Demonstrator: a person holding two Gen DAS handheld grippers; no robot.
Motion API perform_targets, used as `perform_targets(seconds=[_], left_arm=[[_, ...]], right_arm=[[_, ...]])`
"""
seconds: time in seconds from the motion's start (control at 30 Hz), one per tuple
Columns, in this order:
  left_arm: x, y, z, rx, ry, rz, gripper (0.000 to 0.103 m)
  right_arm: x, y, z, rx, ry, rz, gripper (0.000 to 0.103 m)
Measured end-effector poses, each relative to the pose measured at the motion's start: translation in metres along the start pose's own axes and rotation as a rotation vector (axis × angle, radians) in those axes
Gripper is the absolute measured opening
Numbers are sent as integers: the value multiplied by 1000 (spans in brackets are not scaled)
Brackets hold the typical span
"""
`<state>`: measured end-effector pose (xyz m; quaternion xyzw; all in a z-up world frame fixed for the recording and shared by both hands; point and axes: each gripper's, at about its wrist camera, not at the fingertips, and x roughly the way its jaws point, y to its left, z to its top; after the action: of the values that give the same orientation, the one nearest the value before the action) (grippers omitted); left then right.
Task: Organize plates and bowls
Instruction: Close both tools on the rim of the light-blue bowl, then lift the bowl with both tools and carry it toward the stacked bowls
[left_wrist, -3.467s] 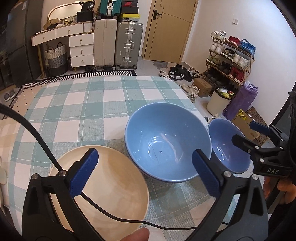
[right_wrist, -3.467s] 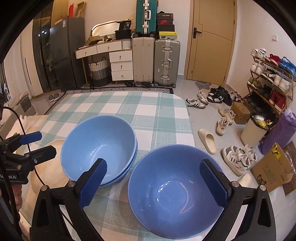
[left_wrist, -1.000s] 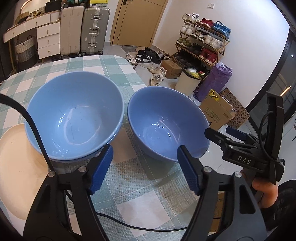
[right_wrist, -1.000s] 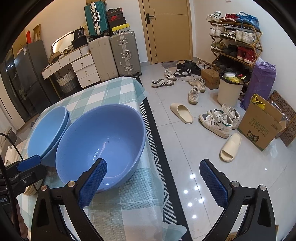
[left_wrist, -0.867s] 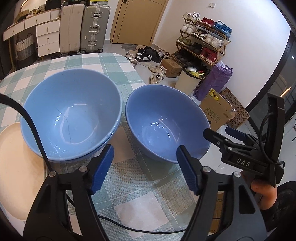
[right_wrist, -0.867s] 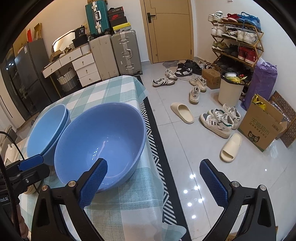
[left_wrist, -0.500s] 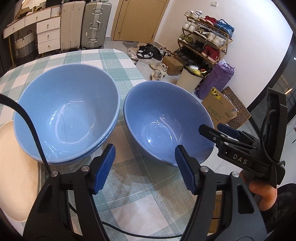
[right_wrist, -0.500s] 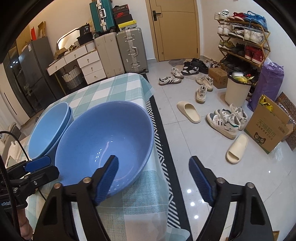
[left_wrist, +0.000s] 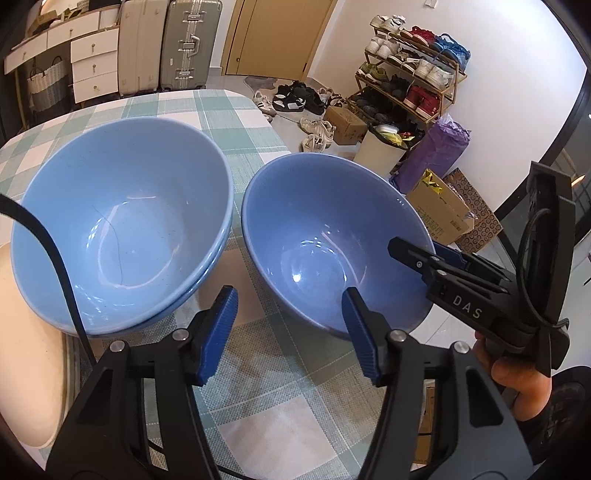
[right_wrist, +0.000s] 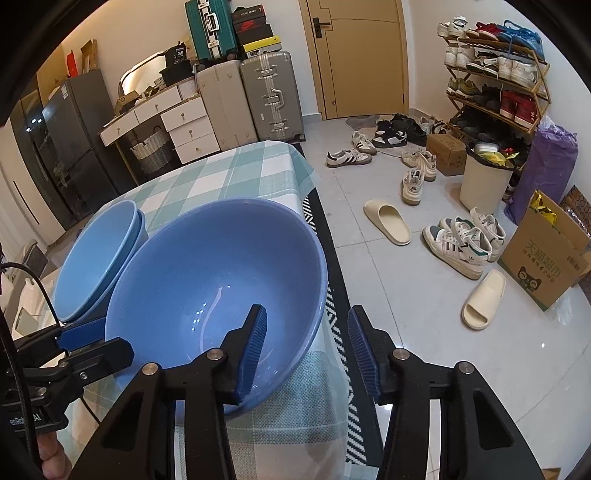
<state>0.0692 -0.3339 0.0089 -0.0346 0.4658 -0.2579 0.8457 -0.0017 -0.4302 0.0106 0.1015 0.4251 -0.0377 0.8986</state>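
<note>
1. Blue single bowl (left_wrist: 332, 236) now fills the left wrist view, on the checked tabletop (left_wrist: 266, 387) just beside the stacked blue bowls (left_wrist: 122, 229). The left tool (left_wrist: 290, 334) is closing at its near rim, pads not yet pressing.
2. Only the right wrist view shows the right tool (right_wrist: 306, 349) closing astride the bowl's wall, no contact visible. A two-handed lift onto the stack looks imminent.

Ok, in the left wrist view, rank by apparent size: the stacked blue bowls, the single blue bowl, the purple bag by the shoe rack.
1. stacked blue bowls
2. single blue bowl, only slightly smaller; fisheye makes this uncertain
3. purple bag, smallest, but farther away
</note>
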Motion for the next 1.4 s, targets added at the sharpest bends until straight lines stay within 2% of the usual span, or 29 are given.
perform_targets(seconds=[0.1, 0.37, 0.5, 0.87, 1.4], left_arm=[[4, -1, 2, 4, 4, 7, 46], [9, -5, 4, 19, -1, 1, 30], [10, -6, 5, 27, -7, 13, 27], [12, -2, 2, 24, -9, 10, 26], [4, -8, -1, 54, -24, 3, 25]], right_arm=[[2, 2, 1, -9, -6, -11, 36], [2, 6, -1, -33, -13, -17, 29], [2, 7, -2, -43, -9, -21, 24], [4, 8, -3, -52, -8, -22, 20], [-12, 10, -8, -70, -34, -56, 20]])
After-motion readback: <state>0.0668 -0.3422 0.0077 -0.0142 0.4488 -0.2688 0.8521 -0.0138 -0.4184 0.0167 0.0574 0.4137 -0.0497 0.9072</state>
